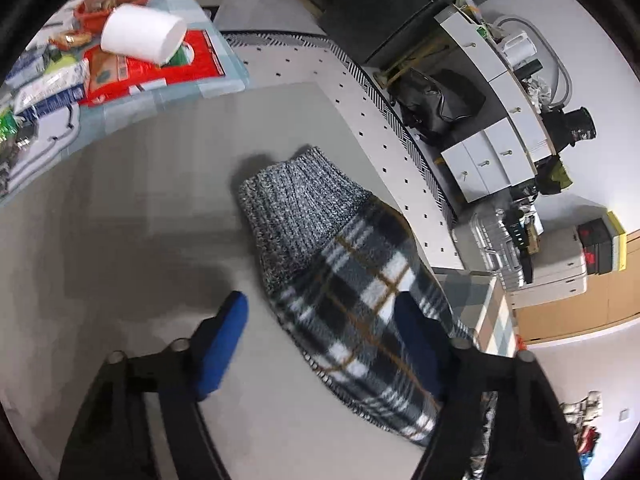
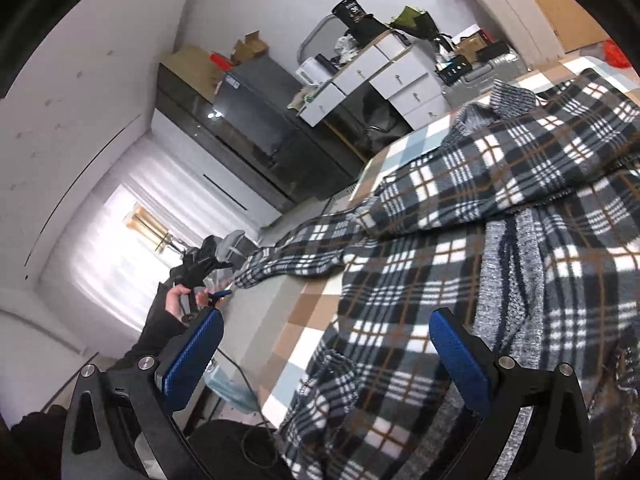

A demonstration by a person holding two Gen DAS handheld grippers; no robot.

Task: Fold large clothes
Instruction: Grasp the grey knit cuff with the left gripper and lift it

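Wide-spread left gripper [image 1: 320, 320] and right gripper [image 2: 326, 328] over rumpled plaid fleece jacket with grey knit cuffs [image 2: 460, 240]; white paper roll [image 1: 142, 34] beyond.

White plastered walls [image 2: 92, 92] enclose the room. At 9 o'clock in the right wrist view, daylight glows through a sheer-curtained window [image 2: 116, 248]. A dark glossy cabinet [image 2: 248, 136] stands toward 12 o'clock, beside a white drawer unit with small knobs [image 2: 384, 76]. At 3 o'clock in the left wrist view, a tan wooden panel [image 1: 576, 312].
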